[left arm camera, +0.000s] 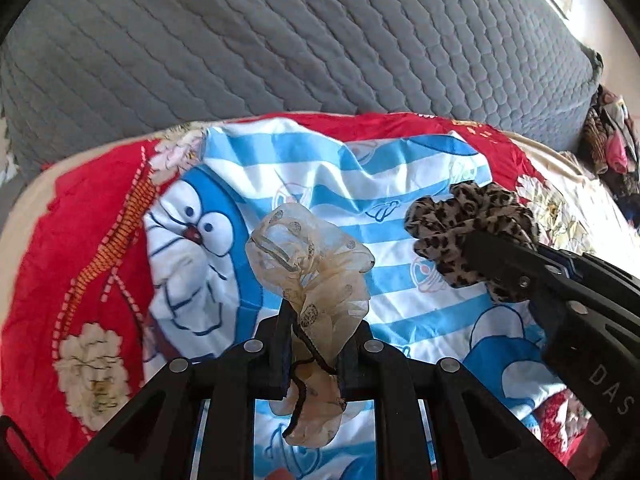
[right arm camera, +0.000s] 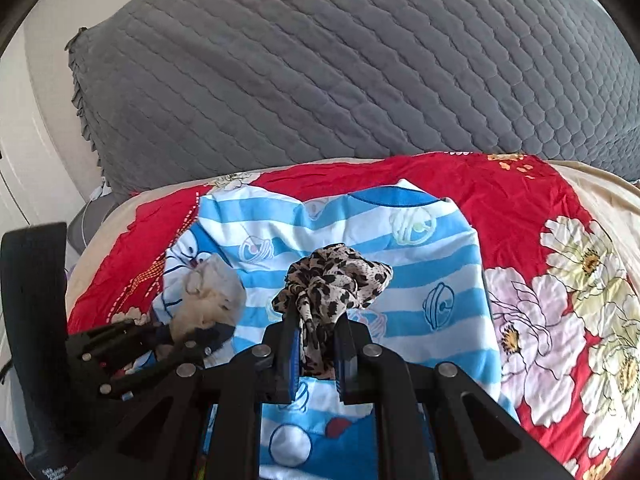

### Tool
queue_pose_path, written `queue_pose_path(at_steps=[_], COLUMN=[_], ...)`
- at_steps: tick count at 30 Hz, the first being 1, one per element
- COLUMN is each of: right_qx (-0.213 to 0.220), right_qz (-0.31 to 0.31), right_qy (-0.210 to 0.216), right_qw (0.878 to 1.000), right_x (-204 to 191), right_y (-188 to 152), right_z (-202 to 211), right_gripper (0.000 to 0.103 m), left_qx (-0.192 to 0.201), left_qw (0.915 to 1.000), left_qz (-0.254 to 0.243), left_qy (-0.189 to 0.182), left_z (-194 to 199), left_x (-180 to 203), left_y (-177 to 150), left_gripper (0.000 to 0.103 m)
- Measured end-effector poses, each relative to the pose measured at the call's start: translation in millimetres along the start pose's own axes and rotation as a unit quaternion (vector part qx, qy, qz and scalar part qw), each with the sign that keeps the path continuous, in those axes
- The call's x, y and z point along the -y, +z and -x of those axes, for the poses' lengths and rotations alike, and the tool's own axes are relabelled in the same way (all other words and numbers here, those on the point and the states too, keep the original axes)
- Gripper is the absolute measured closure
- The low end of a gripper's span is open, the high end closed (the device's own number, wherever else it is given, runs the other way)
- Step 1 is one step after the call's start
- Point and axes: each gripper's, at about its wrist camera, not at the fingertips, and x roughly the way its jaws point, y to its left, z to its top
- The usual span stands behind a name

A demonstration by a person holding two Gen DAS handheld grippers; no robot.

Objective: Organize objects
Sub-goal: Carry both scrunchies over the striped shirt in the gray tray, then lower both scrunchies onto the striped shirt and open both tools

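My left gripper (left arm camera: 318,328) is shut on a sheer beige scrunchie (left arm camera: 308,264) and holds it above a blue-and-white striped Doraemon cloth (left arm camera: 360,184). My right gripper (right arm camera: 316,330) is shut on a leopard-print scrunchie (right arm camera: 332,276) over the same cloth (right arm camera: 420,264). In the left wrist view the right gripper (left arm camera: 472,240) comes in from the right with the leopard scrunchie (left arm camera: 468,216). In the right wrist view the left gripper (right arm camera: 192,332) sits at the left with the beige scrunchie (right arm camera: 212,296).
The striped cloth lies on a red floral bedspread (right arm camera: 540,220). A grey quilted headboard cushion (right arm camera: 320,60) rises behind it. A heap of dark and patterned items (left arm camera: 608,140) lies at the far right of the bed. A white wall (right arm camera: 24,140) is on the left.
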Motion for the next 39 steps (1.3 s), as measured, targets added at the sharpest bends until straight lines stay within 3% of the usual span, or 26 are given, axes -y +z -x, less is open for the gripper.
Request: queue_pose_path(at_steps=[12, 25, 36, 39], right_qx=[-0.063, -0.083, -0.08, -0.082], right_qz=[-0.01, -0.02, -0.026, -0.025], right_qy=[-0.013, -0.013, -0.021, -0.024], right_qw=[0.998, 0.996, 0.996, 0.996], right_x=[13, 19, 19, 19], right_y=[-4, -6, -9, -9], right_z=[-51, -66, -58, -57], right_gripper=[0.09, 0.085, 0.076, 0.071], left_qx=[-0.02, -0.019, -0.021, -0.024], left_qw=[0.9997, 0.9998, 0.9996, 0.9994], left_qz=[0.013, 0.009, 0.016, 0.018], left_qy=[0.004, 0.004, 0.012, 0.014], left_z=[-35, -41, -36, -36], left_x=[-1, -2, -6, -9], left_y=[10, 6, 4, 4], left_gripper=[0.083, 0.076, 0.047, 0.043])
